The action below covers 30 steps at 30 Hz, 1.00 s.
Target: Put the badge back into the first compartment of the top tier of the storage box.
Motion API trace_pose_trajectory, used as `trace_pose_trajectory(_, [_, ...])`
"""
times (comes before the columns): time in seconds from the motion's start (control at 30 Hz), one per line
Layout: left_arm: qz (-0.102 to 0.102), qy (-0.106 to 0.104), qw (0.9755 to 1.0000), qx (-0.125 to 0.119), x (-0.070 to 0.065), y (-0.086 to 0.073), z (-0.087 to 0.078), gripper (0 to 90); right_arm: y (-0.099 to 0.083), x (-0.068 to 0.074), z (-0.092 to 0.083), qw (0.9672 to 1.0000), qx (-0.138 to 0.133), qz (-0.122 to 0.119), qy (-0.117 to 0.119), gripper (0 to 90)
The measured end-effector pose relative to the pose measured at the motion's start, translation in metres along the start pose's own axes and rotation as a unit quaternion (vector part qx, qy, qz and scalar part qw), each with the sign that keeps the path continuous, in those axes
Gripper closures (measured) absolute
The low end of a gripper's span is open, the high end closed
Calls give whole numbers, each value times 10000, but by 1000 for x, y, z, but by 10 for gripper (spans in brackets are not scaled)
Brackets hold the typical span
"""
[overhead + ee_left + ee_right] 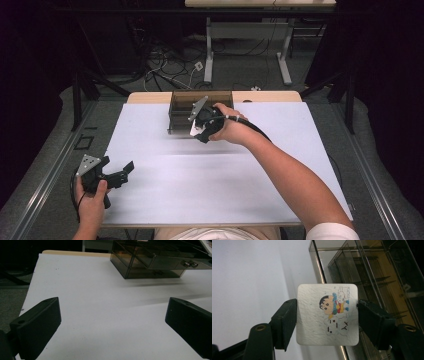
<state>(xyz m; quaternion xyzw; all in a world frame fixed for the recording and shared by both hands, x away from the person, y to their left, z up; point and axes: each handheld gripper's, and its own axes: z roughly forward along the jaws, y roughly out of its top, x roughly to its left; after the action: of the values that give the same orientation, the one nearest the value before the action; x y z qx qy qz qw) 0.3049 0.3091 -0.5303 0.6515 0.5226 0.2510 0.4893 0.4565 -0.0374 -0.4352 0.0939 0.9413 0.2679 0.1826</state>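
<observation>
My right gripper (pixel 327 316) is shut on a white square card (pixel 312 325) with rounded corners and a colourful cartoon print, its pads pressing the card's two side edges. Right behind the card stands a smoked clear drawer box (pixel 372 272). In the high view that right gripper (pixel 199 127) hangs at the front right corner of the drawer box (pixel 181 107) at the table's far middle, and the card (pixel 196 131) shows pale under it. At the table's near left corner my left gripper (pixel 118 163) is held open with nothing in it; across its wide-apart jaws (pixel 112 307) the drawer box (pixel 150 262) lies far off.
A white sheet (pixel 210 180) covers the table, with a strip of wooden tabletop (pixel 145 97) showing at the far edge. Beyond it are a grey floor, loose cables (pixel 165 70) and the legs of another table (pixel 209 55).
</observation>
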Motion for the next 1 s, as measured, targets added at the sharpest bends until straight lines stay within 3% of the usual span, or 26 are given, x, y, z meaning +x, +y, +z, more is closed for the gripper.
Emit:
trace_pose_trajectory(0.6, [-55,-35,10000,-72,0,0,-4,5,20,-7,13,9999,-126,40,-105,329])
trace_pose_trajectory(1.0, [-78,1,9999,-75,1,-1,-7,5,30,-9,26,9996,-189,-149,-124,329])
